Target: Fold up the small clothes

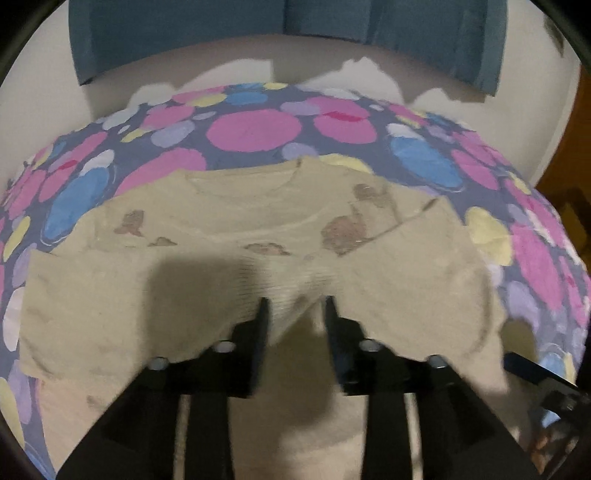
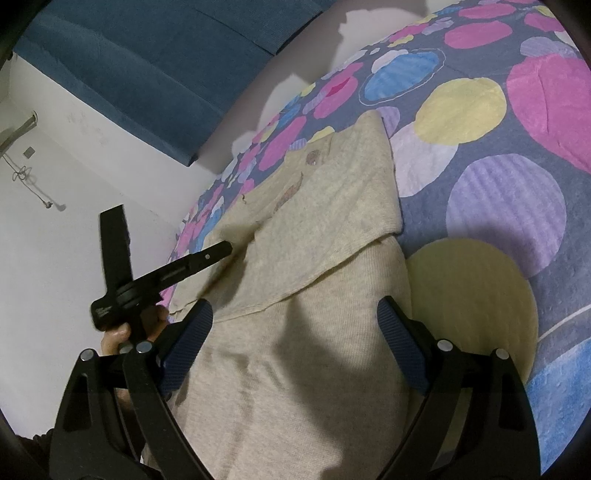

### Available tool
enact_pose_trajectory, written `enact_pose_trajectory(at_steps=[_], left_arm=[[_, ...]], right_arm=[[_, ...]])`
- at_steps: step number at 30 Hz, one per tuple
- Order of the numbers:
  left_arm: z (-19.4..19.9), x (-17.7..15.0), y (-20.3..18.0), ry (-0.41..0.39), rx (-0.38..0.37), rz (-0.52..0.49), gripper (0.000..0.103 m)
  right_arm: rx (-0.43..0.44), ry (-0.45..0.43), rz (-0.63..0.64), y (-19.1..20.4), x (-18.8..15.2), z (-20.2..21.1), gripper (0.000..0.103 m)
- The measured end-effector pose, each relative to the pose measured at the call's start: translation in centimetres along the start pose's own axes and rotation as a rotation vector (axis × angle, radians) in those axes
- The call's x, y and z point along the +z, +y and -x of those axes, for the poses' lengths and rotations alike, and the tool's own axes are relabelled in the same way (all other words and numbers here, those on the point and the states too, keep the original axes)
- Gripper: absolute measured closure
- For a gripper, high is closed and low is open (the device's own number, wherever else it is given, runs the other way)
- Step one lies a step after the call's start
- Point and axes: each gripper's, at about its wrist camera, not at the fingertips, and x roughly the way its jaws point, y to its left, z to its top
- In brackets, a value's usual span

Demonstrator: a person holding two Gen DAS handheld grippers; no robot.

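A small beige knit sweater (image 1: 236, 221) with brown patches lies on a bed cover with coloured circles (image 1: 255, 131). Its collar points away and both sleeves are folded in over the body. My left gripper (image 1: 295, 306) has its jaws partly closed around a raised pinch of the sweater's lower edge. In the right wrist view the same sweater (image 2: 317, 258) runs lengthwise. My right gripper (image 2: 295, 314) is wide open just above the sweater's lower part, blue pads (image 2: 400, 343) on either side, holding nothing. The left gripper (image 2: 218, 253), in a hand, shows at the left.
A blue headboard cushion (image 1: 258, 22) stands behind the bed, with a pale sheet (image 1: 229, 62) below it. The bed's left edge meets a white wall (image 2: 55, 229) with a hanging cable. Patterned cover spreads right of the sweater (image 2: 506, 206).
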Motion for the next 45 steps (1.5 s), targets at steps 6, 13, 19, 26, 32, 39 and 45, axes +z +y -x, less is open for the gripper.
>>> enact_pose_trajectory(at_steps=[6,13,19,26,32,39,45], left_arm=[[5.6,-1.2,0.6,-0.109,-0.022,-0.041,0.037],[7.7,-5.0,10.5,-0.123,0.154,0.104,0.036],[7.0,-9.0,20.4,-0.063,0.279,0.325,0.036],[5.8,-10.0,23.5,-0.036,0.242,0.441,0.036],[5.3,-9.9,24.0,-0.031,0.245,0.442,0.036],[5.0,-9.7,24.4,-0.03,0.237,0.451,0.032],[5.0,-9.6,24.2,-0.03,0.246,0.44,0.031]], right_arm=[[0.0,-0.001,0.001,0.2,0.0,0.0,0.012],[-0.012,0.002,0.009,0.7,0.0,0.3,0.012],[-0.05,-0.039,0.047,4.8,0.6,1.1,0.013],[0.018,0.118,-0.01,8.5,4.1,-6.4,0.029],[-0.072,0.208,-0.034,8.7,5.4,-13.7,0.039],[-0.107,0.217,-0.028,9.0,5.0,-17.2,0.046],[-0.078,0.243,-0.03,9.0,5.4,-17.5,0.094]])
